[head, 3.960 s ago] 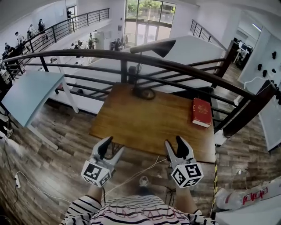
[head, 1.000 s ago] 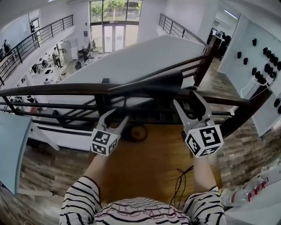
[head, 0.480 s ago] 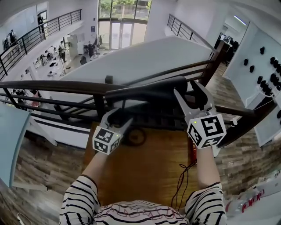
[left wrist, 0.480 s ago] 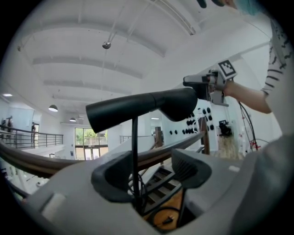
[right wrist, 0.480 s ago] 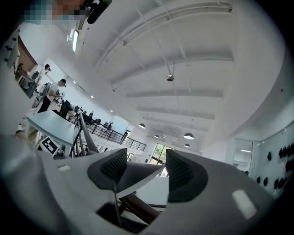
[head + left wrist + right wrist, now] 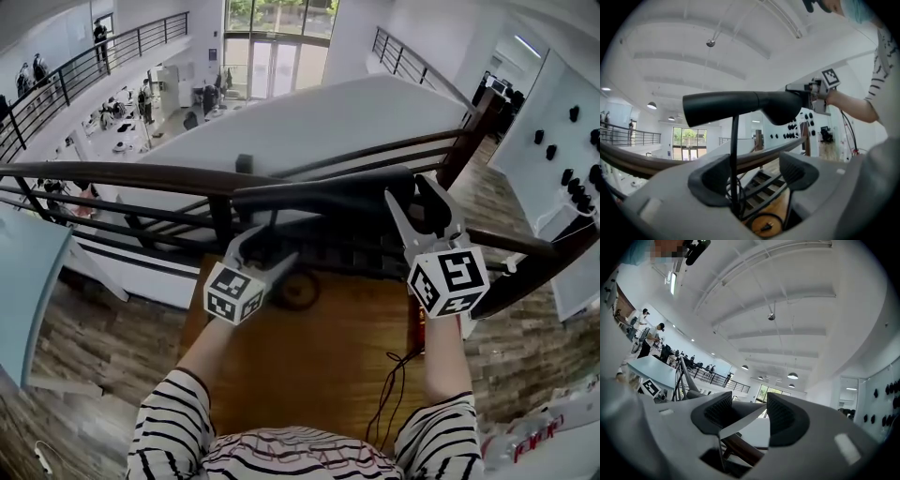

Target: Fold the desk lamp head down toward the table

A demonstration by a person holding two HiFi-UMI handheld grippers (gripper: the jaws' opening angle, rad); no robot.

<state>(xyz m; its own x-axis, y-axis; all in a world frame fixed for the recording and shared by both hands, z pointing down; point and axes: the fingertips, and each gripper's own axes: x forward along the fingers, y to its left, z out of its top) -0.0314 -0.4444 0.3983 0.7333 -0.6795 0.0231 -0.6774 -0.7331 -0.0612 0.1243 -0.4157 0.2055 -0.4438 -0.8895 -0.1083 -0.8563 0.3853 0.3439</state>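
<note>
Fingers (image 6: 708, 182), two pairs: left (image 6: 754, 165) opening astride stem (image 6: 734, 150), right (image 6: 750, 403) closing astride lamp-head (image 6: 736, 106).

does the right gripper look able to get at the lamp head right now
Probably yes: the right gripper is right at the end of the lamp head, whose rim sits between its jaws, which have just been closing a little. Nothing seems to stand in the way.

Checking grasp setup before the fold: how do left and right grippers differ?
The left gripper straddles the thin stem; the right gripper straddles the lamp head at its wide end. The left gripper sits below the lamp head; the right gripper is level with it. The left gripper's jaws have just been opening, the right gripper's closing. Shared: both stand open, neither clamped.
</note>
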